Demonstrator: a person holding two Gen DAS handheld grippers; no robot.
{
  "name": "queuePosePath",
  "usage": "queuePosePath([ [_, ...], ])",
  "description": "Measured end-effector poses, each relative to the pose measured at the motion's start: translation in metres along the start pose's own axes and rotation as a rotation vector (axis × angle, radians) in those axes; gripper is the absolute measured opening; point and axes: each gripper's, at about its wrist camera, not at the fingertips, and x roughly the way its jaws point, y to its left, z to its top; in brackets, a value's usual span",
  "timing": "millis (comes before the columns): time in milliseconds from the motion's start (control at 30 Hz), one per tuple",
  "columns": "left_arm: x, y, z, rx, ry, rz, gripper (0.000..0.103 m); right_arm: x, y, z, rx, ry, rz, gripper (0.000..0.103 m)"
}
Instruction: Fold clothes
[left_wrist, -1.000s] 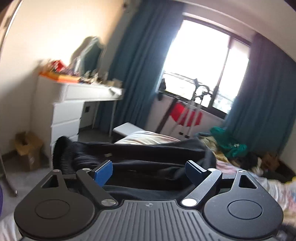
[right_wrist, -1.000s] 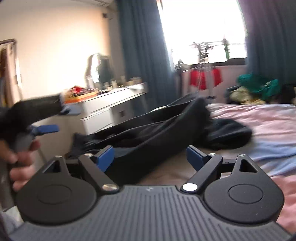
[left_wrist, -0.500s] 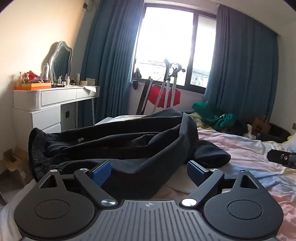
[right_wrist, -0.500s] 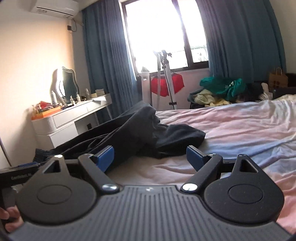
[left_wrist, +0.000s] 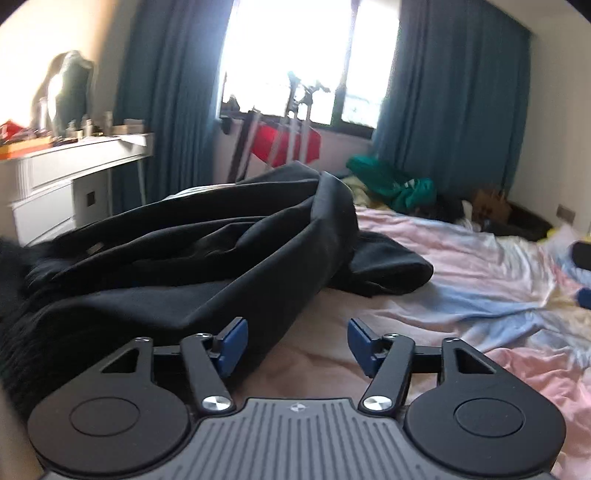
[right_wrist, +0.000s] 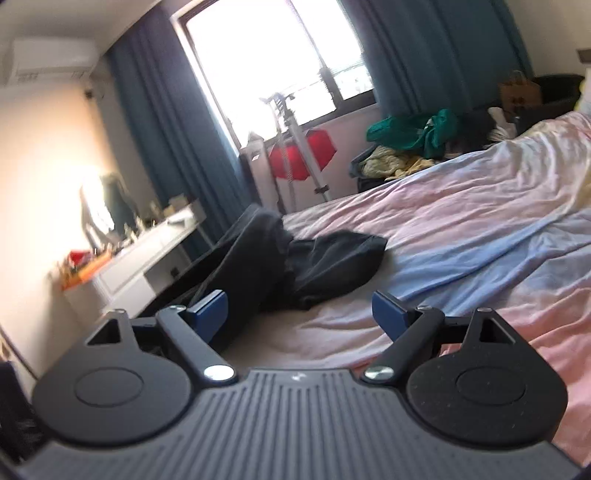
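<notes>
A black garment (left_wrist: 192, 266) lies crumpled on the left part of the bed's pink and blue sheet (left_wrist: 461, 295). My left gripper (left_wrist: 297, 343) hangs low at the garment's near edge and its jaws are closing. The left pad (left_wrist: 232, 341) is over the black fabric and the right pad (left_wrist: 364, 347) over bare sheet; a fold of fabric reaches partway between them, and neither pad presses on it. My right gripper (right_wrist: 299, 314) stands wide open and tilted, with only sheet between its fingers. In that view the black garment (right_wrist: 321, 258) lies ahead, by the left pad.
A white dresser (left_wrist: 66, 184) with a mirror stands left of the bed. Under the window is a drying rack with a red cloth (left_wrist: 284, 144). A pile of green clothes (left_wrist: 395, 184) and a paper bag (right_wrist: 519, 92) sit beyond the bed's far side.
My left gripper has sunk toward the bed's near edge and its jaws have narrowed. The right wrist view has rolled and slid right, leaving the black garment further left.
</notes>
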Motion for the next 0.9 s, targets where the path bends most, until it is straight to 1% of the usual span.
queuePosePath([
  [133, 0.054, -0.008, 0.034, 0.023, 0.000, 0.022, 0.061, 0.000, -0.012, 0.005, 0.012, -0.022, -0.045, 0.087],
  [333, 0.152, -0.028, 0.092, 0.053, 0.014, 0.070, 0.059, 0.024, -0.043, 0.005, 0.106, 0.051, -0.062, 0.087],
  [433, 0.204, -0.041, 0.114, 0.075, 0.024, 0.103, 0.057, 0.039, -0.060, 0.004, 0.150, 0.076, -0.064, 0.087],
  [467, 0.222, -0.045, 0.120, 0.076, 0.041, 0.114, 0.056, 0.044, -0.066, 0.003, 0.160, 0.081, -0.071, 0.087],
  [500, 0.238, -0.048, 0.125, 0.072, 0.055, 0.124, 0.050, 0.049, -0.072, 0.001, 0.169, 0.088, -0.083, 0.087],
  [567, 0.266, -0.054, 0.134, 0.052, 0.067, 0.140, 0.045, 0.060, -0.084, -0.002, 0.193, 0.102, -0.103, 0.087],
  [600, 0.275, -0.058, 0.137, 0.050, 0.062, 0.145, 0.039, 0.066, -0.091, -0.005, 0.212, 0.109, -0.110, 0.087],
  [633, 0.284, -0.062, 0.141, 0.053, 0.055, 0.151, 0.035, 0.073, -0.096, -0.007, 0.230, 0.122, -0.116, 0.087],
  [700, 0.290, -0.073, 0.145, 0.087, 0.033, 0.161, 0.015, 0.083, -0.105, -0.013, 0.255, 0.142, -0.127, 0.087],
  [767, 0.287, -0.084, 0.144, 0.142, 0.020, 0.172, 0.006, 0.091, -0.111, -0.016, 0.276, 0.155, -0.136, 0.087],
  [833, 0.272, -0.096, 0.140, 0.208, 0.000, 0.159, 0.004, 0.095, -0.114, -0.017, 0.291, 0.152, -0.139, 0.087],
  [900, 0.247, -0.105, 0.133, 0.276, -0.036, 0.150, 0.004, 0.097, -0.116, -0.016, 0.299, 0.147, -0.140, 0.087],
])
